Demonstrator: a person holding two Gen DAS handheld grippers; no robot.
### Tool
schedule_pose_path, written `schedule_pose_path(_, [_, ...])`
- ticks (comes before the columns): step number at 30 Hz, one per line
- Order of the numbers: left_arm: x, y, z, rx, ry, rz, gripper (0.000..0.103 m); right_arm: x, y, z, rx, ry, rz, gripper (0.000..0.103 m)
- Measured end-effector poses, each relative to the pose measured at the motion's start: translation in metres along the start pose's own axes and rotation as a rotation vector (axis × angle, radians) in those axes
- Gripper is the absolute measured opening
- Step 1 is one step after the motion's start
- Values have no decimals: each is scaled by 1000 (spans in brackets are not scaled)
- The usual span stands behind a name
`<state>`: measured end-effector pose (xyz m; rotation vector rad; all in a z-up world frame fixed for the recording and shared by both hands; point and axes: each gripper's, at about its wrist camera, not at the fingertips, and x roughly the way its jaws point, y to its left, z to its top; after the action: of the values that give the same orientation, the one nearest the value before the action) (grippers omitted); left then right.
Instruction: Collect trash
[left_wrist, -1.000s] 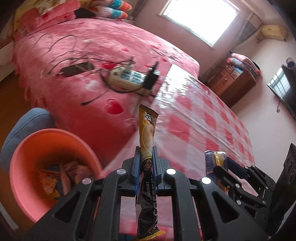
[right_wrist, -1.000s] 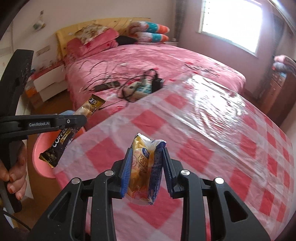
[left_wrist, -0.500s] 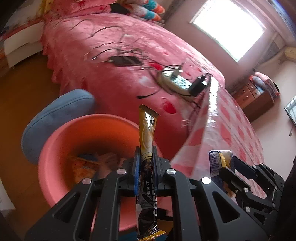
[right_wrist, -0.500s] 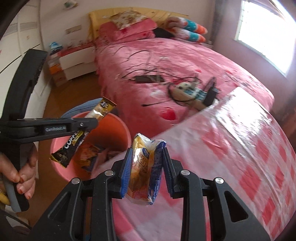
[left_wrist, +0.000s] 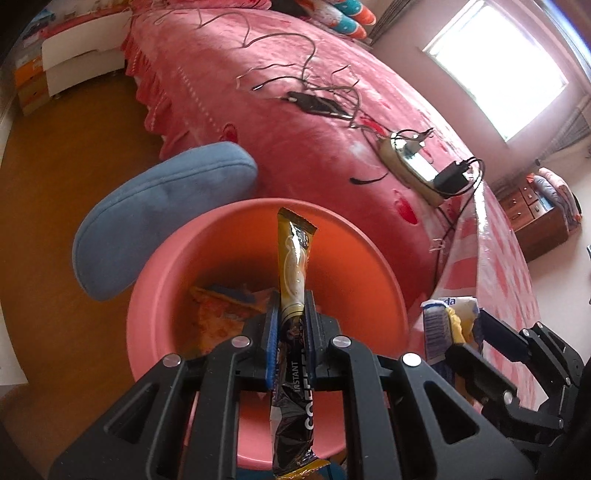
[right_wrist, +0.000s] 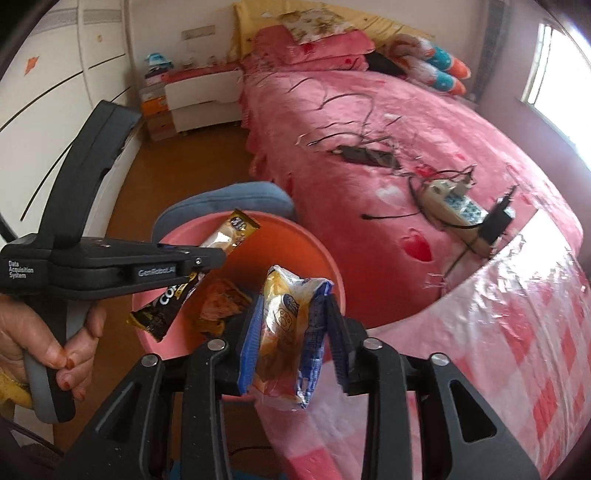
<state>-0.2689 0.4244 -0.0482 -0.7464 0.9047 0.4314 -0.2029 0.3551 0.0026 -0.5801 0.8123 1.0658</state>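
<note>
Release over the pink bin (left_wrist: 155, 295) is the step in hand: the left gripper (left_wrist: 290, 314) is clamped tight on a coffee sachet (left_wrist: 293, 258) above the bin's mouth. The right gripper (right_wrist: 291, 321), jaws opening around a yellow snack wrapper (right_wrist: 284, 325), hangs above the bin's near rim. It would do well to move further over the bin so the wrapper falls inside.

Wooden floor (left_wrist: 74, 155) carrying a pink bin (left_wrist: 177, 258), with a blue cushion (left_wrist: 155, 206) just beside it. Bed (left_wrist: 332, 122) in a pink cover bearing a power strip (left_wrist: 410, 162), a black adapter (left_wrist: 450, 181), and tangled cables (left_wrist: 325, 85). Counter (right_wrist: 517, 332) under a pink checked cloth.
</note>
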Motion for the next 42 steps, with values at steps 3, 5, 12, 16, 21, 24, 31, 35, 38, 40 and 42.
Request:
schedule_pose_path(3, [3, 3, -1, 4, 7, 25, 27, 2, 2, -2, 5, -3, 2, 51])
schedule_pose_path(5, [2, 5, -2, 0, -6, 43, 48, -1, -1, -3, 17, -15, -5, 68])
schedule_pose_path(12, [-12, -5, 5, 31, -61, 56, 59, -26, -21, -6, 86, -73, -28, 78])
schedule_pose_path(16, [-21, -19, 9, 58, -83, 44, 63, -39, -36, -10, 134, -87, -62, 85])
schedule_pose_path(21, [-30, -46, 11, 116, -104, 18, 66, -59, -58, -22, 201, -106, -99, 88])
schedule_pose_path(24, [-35, -65, 10, 158, -119, 9, 69, -70, -71, -29, 233, -125, -124, 88])
schedule_pose_path(31, [-43, -114, 4, 271, -149, -13, 80, -99, -104, -56, 326, -162, -187, 88])
schedule_pose_path(35, [-46, -141, -1, 330, -174, -17, 83, -114, -120, -73, 374, -178, -228, 89])
schedule_pose_path(38, [-46, -160, -5, 362, -180, -33, 86, -126, -135, -87, 414, -190, -257, 89])
schedule_pose_path(40, [-46, -171, -8, 382, -184, -50, 88, -134, -146, -97, 444, -198, -277, 89])
schedule_pose_path(42, [-46, -182, -11, 404, -189, -61, 88, -138, -154, -103, 466, -205, -288, 89])
